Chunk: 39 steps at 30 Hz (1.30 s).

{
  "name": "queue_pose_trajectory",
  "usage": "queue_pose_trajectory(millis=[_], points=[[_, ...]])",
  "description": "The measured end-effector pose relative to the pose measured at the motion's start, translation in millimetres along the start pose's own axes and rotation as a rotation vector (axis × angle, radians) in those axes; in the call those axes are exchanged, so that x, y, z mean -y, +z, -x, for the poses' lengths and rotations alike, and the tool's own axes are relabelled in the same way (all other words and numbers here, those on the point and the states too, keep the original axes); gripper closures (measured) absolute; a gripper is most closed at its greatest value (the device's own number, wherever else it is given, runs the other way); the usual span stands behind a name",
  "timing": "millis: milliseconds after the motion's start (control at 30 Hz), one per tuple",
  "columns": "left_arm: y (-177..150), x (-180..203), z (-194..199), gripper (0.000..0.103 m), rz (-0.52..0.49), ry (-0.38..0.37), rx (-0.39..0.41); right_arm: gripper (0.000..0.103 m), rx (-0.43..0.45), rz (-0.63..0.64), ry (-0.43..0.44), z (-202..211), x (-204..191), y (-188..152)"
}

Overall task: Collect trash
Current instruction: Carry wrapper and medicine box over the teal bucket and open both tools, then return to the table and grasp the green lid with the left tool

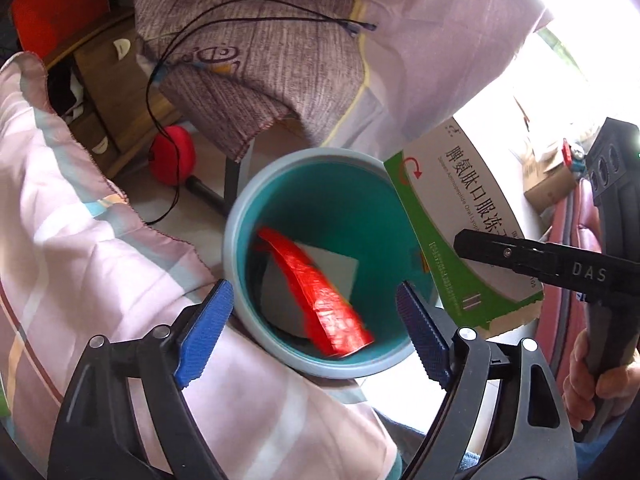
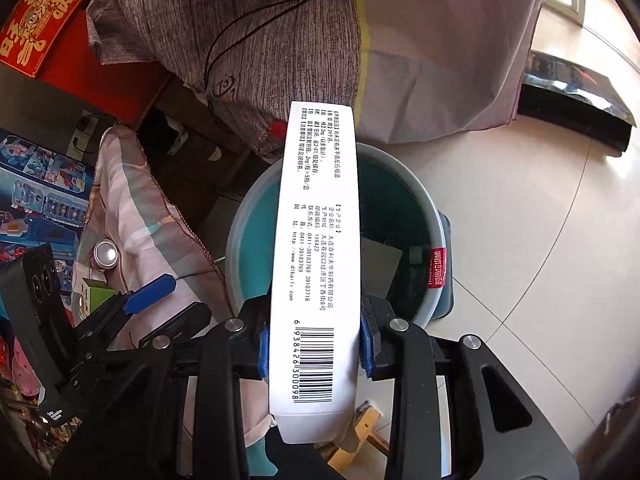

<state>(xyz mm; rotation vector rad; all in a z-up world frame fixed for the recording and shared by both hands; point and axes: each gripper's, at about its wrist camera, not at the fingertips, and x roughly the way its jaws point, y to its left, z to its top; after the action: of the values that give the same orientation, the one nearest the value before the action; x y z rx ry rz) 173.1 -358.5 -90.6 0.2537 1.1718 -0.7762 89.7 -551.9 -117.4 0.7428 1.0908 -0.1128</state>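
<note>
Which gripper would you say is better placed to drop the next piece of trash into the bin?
Right. The right gripper is clamped on the medicine box, held over the teal bin; the left gripper is open and empty.

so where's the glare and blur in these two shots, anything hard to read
Left wrist view: window light blows out the top right, and the red wrapper in the bin is motion-smeared. Right wrist view: sharp, the medicine box print is legible, with floor glare at the upper right; fisheye bends the edges in both.

Your left gripper (image 1: 316,336) points steeply down, jaws wide apart and empty. Your right gripper (image 2: 314,344), at its three o'clock, is clamped on a box, your hand (image 1: 596,380) gripping its handle.
</note>
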Motion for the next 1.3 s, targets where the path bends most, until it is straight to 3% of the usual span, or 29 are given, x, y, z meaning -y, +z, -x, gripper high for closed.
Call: queue_pose_trajectory(millis=[67, 100, 133, 300, 767, 1300], points=[[-1.7, -3.7, 1.9, 0.016, 0.005, 0.005, 0.005, 0.066, -0.007, 0.006, -0.005, -4.0, -2.7, 0.2], [-3.1, -5.6, 2.8, 0.015, 0.009, 0.009, 0.006, 0.046, -0.015, 0.004, -0.001, -6.8, -3.7, 0.4], [-4.5, -6.7, 3.5, 0.015, 0.013, 0.010, 0.006, 0.038, -0.018, 0.002, 0.001, -8.5, -4.3, 0.5], [-12.3, -13.7, 7.2, 0.012, 0.032, 0.010, -0.002, 0.027, -0.028, -0.014, -0.028, -12.7, -4.6, -0.5], [-38.7, -25.5, 35.3, 0.012, 0.055, 0.020, 0.025, 0.021, -0.048, -0.017, -0.078, -5.1, -15.5, -16.1], [-106.1, -100.0, 105.5, 0.010, 0.201, 0.097, 0.113, 0.018, -0.097, 0.171, -0.041, -20.1, -115.9, -52.8]])
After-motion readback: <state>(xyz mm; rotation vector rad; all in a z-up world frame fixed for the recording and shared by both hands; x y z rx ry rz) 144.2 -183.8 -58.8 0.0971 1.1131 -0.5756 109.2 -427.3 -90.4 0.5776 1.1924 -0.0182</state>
